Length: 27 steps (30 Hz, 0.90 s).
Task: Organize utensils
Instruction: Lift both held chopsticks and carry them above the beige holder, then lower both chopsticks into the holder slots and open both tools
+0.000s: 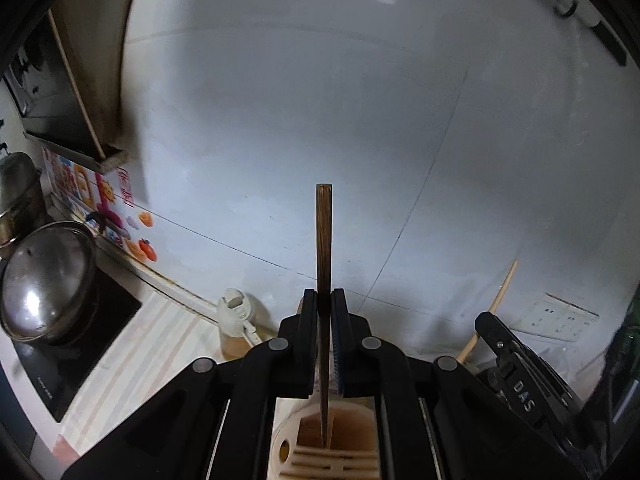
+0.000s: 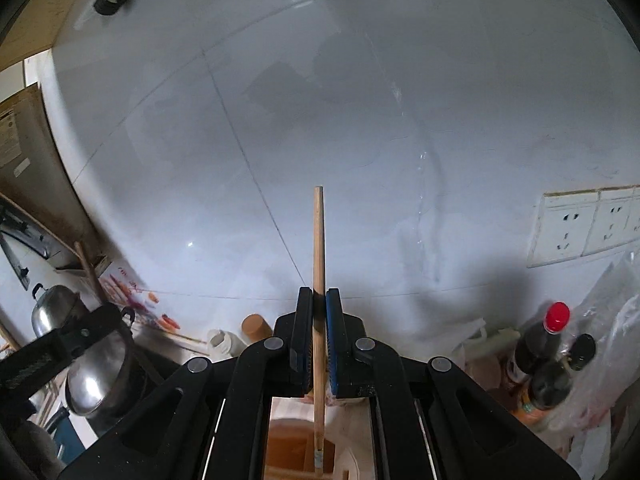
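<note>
My left gripper [image 1: 323, 300] is shut on a dark brown chopstick [image 1: 324, 240] held upright, its lower tip pointing into a cream and wood utensil holder [image 1: 324, 452] just below. My right gripper [image 2: 319, 299] is shut on a light wooden chopstick [image 2: 318, 240], also upright, its lower end inside the holder's brown compartment [image 2: 288, 452]. The right gripper [image 1: 516, 376] shows at the lower right of the left wrist view with its light stick [image 1: 496, 308]. The left gripper [image 2: 48, 352] shows at the left of the right wrist view.
A white tiled wall fills both views. A steel pot with lid [image 1: 44, 280] sits on a black cooktop [image 1: 80, 344] at left. A small white-capped bottle [image 1: 234, 320] stands by the wall. Dark sauce bottles [image 2: 548, 360], plastic bags and wall sockets [image 2: 588, 224] are at right.
</note>
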Available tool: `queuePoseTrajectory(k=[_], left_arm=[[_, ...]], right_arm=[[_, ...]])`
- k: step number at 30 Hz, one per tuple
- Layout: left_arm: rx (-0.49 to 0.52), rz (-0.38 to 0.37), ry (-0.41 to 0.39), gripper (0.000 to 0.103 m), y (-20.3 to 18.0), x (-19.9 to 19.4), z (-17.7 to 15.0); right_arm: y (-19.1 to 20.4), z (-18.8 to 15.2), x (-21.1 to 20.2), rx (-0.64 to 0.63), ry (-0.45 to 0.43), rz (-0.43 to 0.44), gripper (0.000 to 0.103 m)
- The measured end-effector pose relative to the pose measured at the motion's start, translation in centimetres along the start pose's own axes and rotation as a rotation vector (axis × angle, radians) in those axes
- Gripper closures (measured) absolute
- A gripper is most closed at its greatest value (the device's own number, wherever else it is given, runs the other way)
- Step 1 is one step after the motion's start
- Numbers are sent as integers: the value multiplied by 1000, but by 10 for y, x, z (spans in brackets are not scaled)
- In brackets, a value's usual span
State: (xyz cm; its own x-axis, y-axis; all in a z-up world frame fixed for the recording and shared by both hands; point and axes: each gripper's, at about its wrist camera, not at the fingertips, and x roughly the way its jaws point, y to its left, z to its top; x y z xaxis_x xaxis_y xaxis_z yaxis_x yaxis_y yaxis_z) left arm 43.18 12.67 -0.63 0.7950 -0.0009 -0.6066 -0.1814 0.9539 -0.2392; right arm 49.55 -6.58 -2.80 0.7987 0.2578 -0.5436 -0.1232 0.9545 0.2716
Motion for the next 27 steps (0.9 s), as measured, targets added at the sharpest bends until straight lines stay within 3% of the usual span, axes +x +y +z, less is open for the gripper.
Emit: queuePoseTrajectory(k=[8,14,19,20,22,23,24,27], left_arm=[[22,-1,106,99,-4,45,-27],[19,-33,159,98,-3,42,-40],[2,-57,220,93,0,29,-42],[7,-56,230,84,1,23,-42],[20,-26,218,44,1,13,-41],[21,-19,196,16,3,3,-41],[19,-10,182,9,6,-1,-41],[26,12,173,6,10,-18,-44]], right_arm=[[5,-21,24,-32,34,18,97],[9,-41,23,-67,82,52,96],[-3,-49,20,-43,191,98,95],[-6,-49,19,-40,210,105,93],[-12,-49,12,-31,223,107,69],[-15,-49,6,-23,220,107,64],[-18,-49,1,-19,217,101,57],[-26,-48,-16,-3,210,91,49]])
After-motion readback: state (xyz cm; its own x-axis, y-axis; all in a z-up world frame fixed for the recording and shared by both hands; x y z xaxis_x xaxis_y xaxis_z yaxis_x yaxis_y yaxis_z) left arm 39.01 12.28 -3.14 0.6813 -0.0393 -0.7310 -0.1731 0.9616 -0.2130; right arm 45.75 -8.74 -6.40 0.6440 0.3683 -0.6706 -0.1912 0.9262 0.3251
